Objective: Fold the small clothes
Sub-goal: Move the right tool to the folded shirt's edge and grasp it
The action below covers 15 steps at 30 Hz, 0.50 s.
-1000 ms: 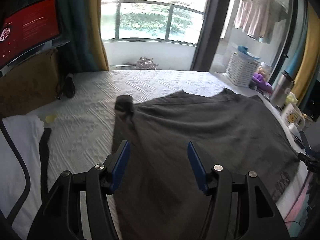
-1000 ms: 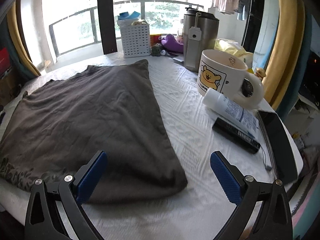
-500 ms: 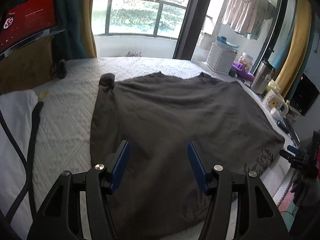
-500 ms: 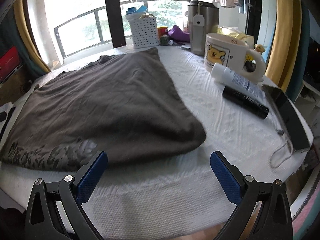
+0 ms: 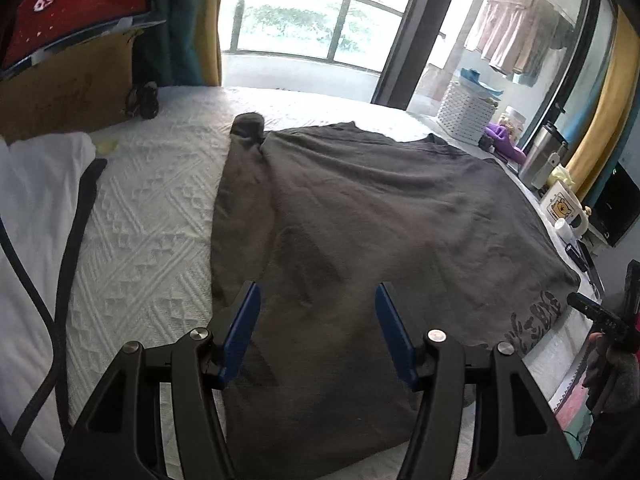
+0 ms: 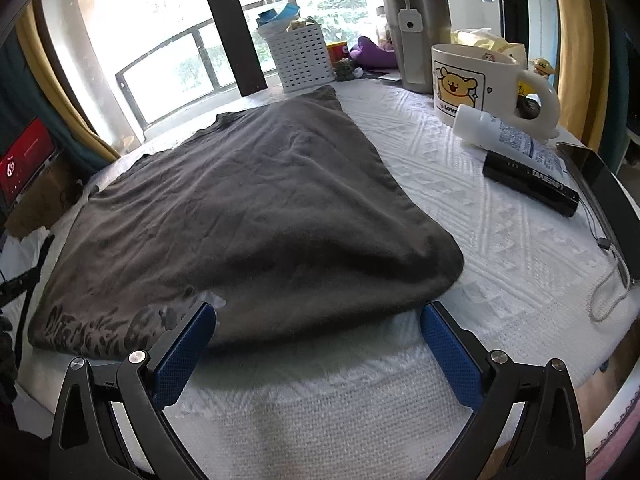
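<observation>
Two grippers, left gripper (image 5: pixel 316 320) and right gripper (image 6: pixel 316 344), hover with jaws apart, grasping nothing, over the near hem of a grey shirt (image 5: pixel 360 220) spread flat on the white bedcover (image 5: pixel 152 232). Pinching both hem corners evenly would likely keep the fold straight.

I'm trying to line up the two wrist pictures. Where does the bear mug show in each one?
Left wrist view: the bear mug sits small at the far right edge, past the grey shirt.
Right wrist view: the bear mug is large at upper right, right of the grey shirt.
Shared landmark: the white perforated basket by the window.
</observation>
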Available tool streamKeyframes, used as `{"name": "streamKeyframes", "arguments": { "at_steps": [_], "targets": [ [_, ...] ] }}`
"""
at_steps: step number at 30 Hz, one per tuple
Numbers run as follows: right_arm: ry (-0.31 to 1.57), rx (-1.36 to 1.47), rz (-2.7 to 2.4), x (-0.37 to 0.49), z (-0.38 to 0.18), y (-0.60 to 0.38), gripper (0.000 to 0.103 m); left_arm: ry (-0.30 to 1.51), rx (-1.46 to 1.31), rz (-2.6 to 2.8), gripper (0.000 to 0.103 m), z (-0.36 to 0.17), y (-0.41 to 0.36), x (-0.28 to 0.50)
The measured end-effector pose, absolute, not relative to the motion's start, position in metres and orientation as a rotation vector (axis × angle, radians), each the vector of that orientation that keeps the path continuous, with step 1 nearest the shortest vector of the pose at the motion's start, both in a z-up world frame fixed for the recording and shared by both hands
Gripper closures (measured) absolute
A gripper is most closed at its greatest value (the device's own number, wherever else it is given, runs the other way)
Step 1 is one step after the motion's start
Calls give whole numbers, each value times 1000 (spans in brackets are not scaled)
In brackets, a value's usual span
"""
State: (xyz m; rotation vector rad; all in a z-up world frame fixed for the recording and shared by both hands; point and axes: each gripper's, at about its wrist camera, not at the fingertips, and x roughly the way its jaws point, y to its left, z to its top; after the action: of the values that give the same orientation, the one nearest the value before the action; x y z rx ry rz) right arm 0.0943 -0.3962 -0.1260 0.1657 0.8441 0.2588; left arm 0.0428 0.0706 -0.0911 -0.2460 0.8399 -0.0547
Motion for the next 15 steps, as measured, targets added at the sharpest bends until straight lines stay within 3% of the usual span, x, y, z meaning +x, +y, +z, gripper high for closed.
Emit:
{"name": "streamKeyframes", "arguments": {
  "at_steps": [15],
  "targets": [
    [873,182,261,138,-123,-386,0,892,-298,-49,43,-115,83,62]
  ]
}}
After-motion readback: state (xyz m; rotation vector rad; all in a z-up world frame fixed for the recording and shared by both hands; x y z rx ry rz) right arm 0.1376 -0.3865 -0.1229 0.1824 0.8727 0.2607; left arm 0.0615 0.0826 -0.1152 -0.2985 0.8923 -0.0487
